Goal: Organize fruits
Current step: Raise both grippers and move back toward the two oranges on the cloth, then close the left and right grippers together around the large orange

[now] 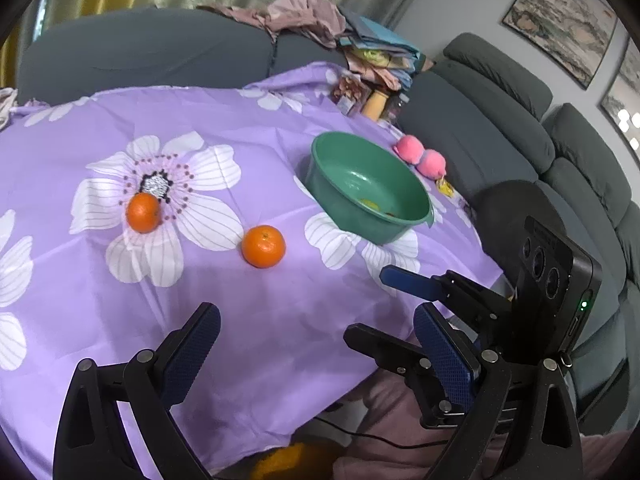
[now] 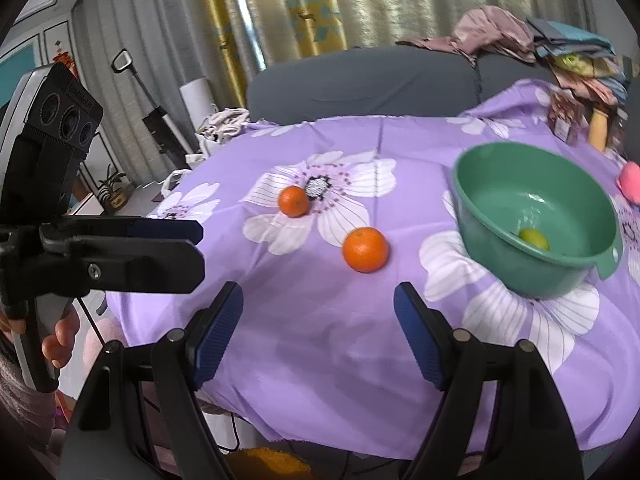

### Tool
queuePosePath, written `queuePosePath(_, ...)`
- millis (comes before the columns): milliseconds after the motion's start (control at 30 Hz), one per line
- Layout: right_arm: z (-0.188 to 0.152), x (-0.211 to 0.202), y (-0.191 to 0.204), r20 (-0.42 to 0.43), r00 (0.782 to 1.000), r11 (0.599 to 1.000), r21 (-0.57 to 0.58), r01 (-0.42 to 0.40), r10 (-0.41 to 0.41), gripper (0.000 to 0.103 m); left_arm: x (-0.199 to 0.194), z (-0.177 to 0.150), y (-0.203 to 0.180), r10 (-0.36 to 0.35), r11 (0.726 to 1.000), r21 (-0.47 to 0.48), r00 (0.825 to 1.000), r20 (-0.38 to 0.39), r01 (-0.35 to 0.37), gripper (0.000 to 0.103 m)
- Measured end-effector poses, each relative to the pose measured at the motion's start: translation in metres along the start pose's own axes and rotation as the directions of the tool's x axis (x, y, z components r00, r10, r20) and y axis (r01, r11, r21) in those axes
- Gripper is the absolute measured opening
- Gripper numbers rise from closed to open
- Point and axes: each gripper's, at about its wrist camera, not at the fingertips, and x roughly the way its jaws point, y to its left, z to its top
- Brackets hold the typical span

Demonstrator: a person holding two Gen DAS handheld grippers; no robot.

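Note:
Two oranges lie on the purple flowered tablecloth [image 1: 260, 128]: the farther orange [image 1: 144, 213] [image 2: 294, 201] on a flower's centre, the nearer orange [image 1: 263, 246] [image 2: 365, 249] to its right. A green bowl [image 1: 340, 216] [image 2: 520, 276] stands further right with a yellow-green fruit [image 1: 370, 204] [image 2: 534, 239] inside. My left gripper [image 1: 318, 310] [image 2: 201, 250] hovers open over the near cloth, nothing between its blue pads. Beside it, my right gripper [image 2: 318, 292] [image 1: 366, 304] is likewise open and empty, a short way before the nearer orange.
A pink plush toy [image 1: 420, 156] [image 2: 630, 180] lies behind the bowl at the table's edge. A grey sofa [image 1: 500, 148] wraps the back and right, with piled clothes [image 1: 312, 20] and a bottle [image 1: 376, 104]. The table's near edge lies just below both grippers.

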Motion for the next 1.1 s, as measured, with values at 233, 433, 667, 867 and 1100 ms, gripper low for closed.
queuePosePath(233,0.003,0.009,-0.012,-0.012,1.0,1.0,0.017,0.009,-0.009,0.078,0.009,0.01,0.0,-0.038,0.999,-0.003,0.999,0.0,0.038,0.097)
queuePosePath(433,0.011,0.018,-0.012,-0.008,1.0,1.0,0.003,-0.001,0.001,0.078,0.013,0.016,0.006,-0.028,1.0,-0.011,1.0,-0.005,0.028,0.097)
queuePosePath(667,0.014,0.027,-0.014,-0.019,1.0,1.0,0.001,-0.007,0.007,0.078,0.018,0.019,0.013,-0.028,0.999,-0.025,0.999,-0.016,0.027,0.097)
queuePosePath(867,0.015,0.031,-0.02,-0.022,1.0,1.0,0.012,-0.001,0.001,0.078,0.024,0.022,0.015,-0.012,1.0,-0.025,0.999,-0.03,0.012,0.097)
queuePosePath(1100,0.016,0.039,-0.026,-0.033,0.999,1.0,0.02,-0.007,0.008,0.078,0.035,0.029,0.02,-0.016,0.999,-0.031,0.999,-0.042,0.014,0.097)
